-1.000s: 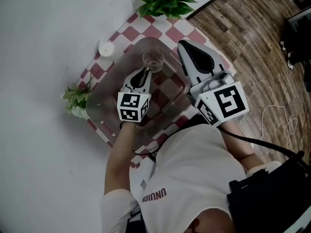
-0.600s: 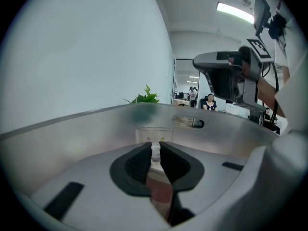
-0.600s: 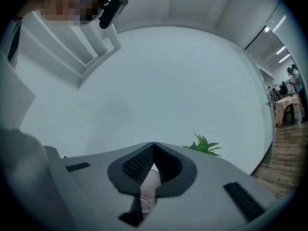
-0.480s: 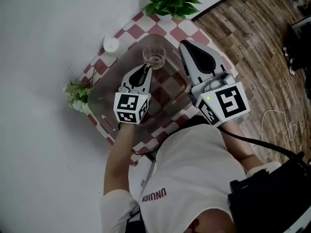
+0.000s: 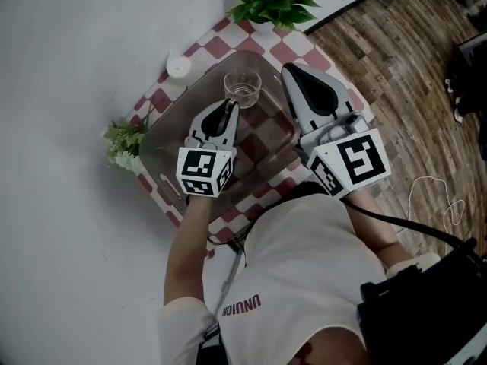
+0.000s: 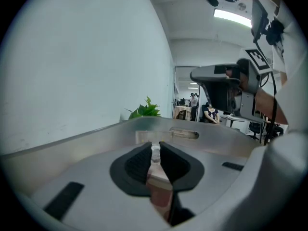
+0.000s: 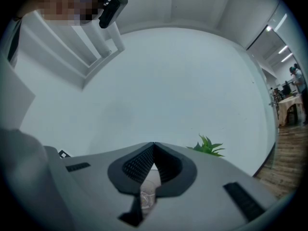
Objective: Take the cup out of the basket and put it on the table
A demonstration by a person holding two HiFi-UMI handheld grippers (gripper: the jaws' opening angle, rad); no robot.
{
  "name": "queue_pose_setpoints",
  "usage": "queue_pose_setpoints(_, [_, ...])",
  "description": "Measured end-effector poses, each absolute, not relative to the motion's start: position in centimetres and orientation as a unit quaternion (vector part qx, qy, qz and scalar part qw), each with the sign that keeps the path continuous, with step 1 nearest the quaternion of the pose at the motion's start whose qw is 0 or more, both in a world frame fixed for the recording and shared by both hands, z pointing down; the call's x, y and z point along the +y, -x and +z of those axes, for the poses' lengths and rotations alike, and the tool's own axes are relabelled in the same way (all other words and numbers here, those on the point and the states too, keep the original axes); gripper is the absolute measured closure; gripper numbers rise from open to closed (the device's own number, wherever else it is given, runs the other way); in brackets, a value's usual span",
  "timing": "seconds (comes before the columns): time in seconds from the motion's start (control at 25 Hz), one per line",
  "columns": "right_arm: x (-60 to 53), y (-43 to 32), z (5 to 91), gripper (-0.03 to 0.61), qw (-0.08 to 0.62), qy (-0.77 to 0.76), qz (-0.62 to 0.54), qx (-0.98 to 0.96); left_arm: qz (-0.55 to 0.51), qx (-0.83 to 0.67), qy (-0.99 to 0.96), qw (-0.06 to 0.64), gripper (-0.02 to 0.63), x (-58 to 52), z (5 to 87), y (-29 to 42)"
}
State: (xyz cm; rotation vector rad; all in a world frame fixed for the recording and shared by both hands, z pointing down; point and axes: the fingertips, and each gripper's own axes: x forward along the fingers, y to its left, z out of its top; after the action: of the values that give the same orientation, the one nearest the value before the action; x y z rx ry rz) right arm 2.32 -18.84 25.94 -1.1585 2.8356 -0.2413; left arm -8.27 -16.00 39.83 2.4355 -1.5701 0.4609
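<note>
Two claws show in the head view: the left claw reaches to the far end of the clear basket and nips the near-left rim of the glass cup. The right claw hangs by the basket's right rim, above the desk and its checked cloth. Left gripper view — the pads sit almost together, pinching a thin sliver of the cup's wall, with the basket's far wall beyond. Whether the base rests on the basket floor I cannot tell. Right gripper view — tips pressed together, nothing held, the cup glimpsed below them. I judge the cup light, stiff, slick and breakable. A one-wall pinch could let it swing, so bite deep over the rim and keep it upright.
</note>
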Motion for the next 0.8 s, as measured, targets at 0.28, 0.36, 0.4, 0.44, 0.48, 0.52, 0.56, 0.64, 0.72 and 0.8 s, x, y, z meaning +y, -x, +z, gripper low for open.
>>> queue_pose_setpoints(0.28, [-17.7,-2.1,25.5,0.561,0.036,0.372,-0.073,0.925,0.138,-0.541,-0.825,0.088,0.555,-14.9,38.2,8.5])
queue_pose_setpoints(0.36, [-17.5,-2.0,25.4,0.561,0.036,0.371,-0.072,0.925,0.129,-0.544,-0.825,0.085,0.555,-14.6,37.6,8.5])
queue_pose_setpoints(0.4, [-17.4,-2.0,25.4,0.561,0.036,0.370,-0.071,0.926,0.125,-0.546,-0.825,0.082,0.555,-14.5,37.3,8.6])
queue_pose_setpoints(0.44, [-17.3,-1.9,25.4,0.561,0.036,0.369,-0.070,0.926,0.121,-0.547,-0.824,0.080,0.555,-14.5,36.9,8.6])
queue_pose_setpoints(0.48, [-17.3,-1.9,25.4,0.561,0.036,0.368,-0.070,0.926,0.116,-0.549,-0.824,0.077,0.555,-14.4,36.6,8.7])
queue_pose_setpoints(0.52, [-17.2,-1.8,25.3,0.561,0.036,0.367,-0.069,0.927,0.112,-0.552,-0.823,0.075,0.555,-14.2,36.2,8.8])
queue_pose_setpoints(0.56, [-17.1,-1.8,25.3,0.561,0.036,0.366,-0.068,0.928,0.107,-0.554,-0.822,0.074,0.555,-14.1,35.9,8.8])
queue_pose_setpoints(0.64, [-17.0,-1.6,25.3,0.561,0.035,0.362,-0.067,0.929,0.100,-0.559,-0.820,0.071,0.555,-13.8,35.4,9.0])
queue_pose_setpoints(0.72, [-16.8,-1.4,25.2,0.561,0.034,0.358,-0.066,0.931,0.094,-0.565,-0.817,0.070,0.555,-13.5,35.0,9.3])
queue_pose_setpoints(0.8, [-16.7,-1.2,25.2,0.561,0.034,0.353,-0.064,0.933,0.087,-0.571,-0.813,0.069,0.555,-13.2,34.6,9.6])
